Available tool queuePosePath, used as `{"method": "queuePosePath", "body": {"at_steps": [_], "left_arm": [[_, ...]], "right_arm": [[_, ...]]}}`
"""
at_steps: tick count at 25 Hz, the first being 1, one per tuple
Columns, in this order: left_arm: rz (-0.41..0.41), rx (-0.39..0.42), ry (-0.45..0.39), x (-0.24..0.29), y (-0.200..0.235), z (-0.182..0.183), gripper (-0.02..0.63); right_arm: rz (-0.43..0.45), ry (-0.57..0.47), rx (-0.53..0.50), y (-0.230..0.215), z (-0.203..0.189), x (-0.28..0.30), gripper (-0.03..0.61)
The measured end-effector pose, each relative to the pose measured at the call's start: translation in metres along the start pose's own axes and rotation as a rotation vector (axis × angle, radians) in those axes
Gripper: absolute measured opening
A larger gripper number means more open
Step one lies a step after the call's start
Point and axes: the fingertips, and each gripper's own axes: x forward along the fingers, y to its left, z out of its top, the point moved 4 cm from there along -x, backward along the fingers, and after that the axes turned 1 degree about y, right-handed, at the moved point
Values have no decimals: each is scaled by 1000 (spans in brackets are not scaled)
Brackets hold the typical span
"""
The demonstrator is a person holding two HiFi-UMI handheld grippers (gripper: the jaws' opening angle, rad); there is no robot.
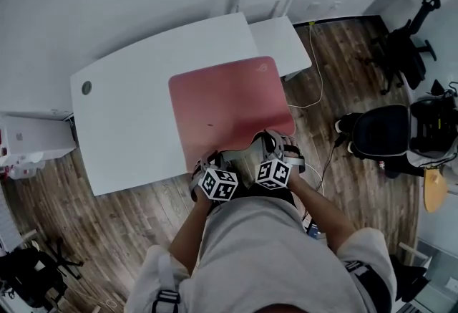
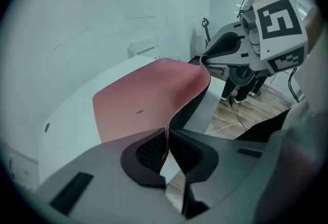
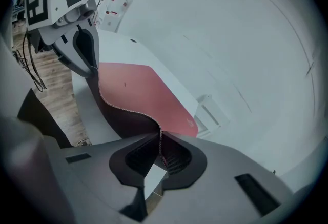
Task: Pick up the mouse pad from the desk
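Note:
A large red mouse pad with a black underside lies on the white desk, its near edge raised and curled. My left gripper is shut on the pad's near left edge, and my right gripper is shut on the near right edge. In the left gripper view the stitched edge of the pad runs straight into the closed jaws of the left gripper, with the right gripper pinching the far corner. In the right gripper view the pad wrinkles between the right gripper and the left gripper.
The desk has a round cable hole at its left end. A low white cabinet stands beside its far right corner. A white cable lies on the wooden floor. A black office chair stands to the right, and a white box to the left.

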Motion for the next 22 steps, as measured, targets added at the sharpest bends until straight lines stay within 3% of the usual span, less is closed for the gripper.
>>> {"method": "queuePosePath", "body": {"at_steps": [5,9,15,22], "left_arm": [[-16,-47,-45,-10,22,20,35],[26,-19,-62,-7,36,34,35],[59,-86,-104,-14,43,51,35],[116,-131,-210,-25,62,88,35]], "right_arm": [[-6,6,29,-11,15,-2,52],[-6,-10,51,-21,24,1,52],[36,-53,114,-34,38,-1,52],[44,-163,134,-57,75,-3,52]]}}
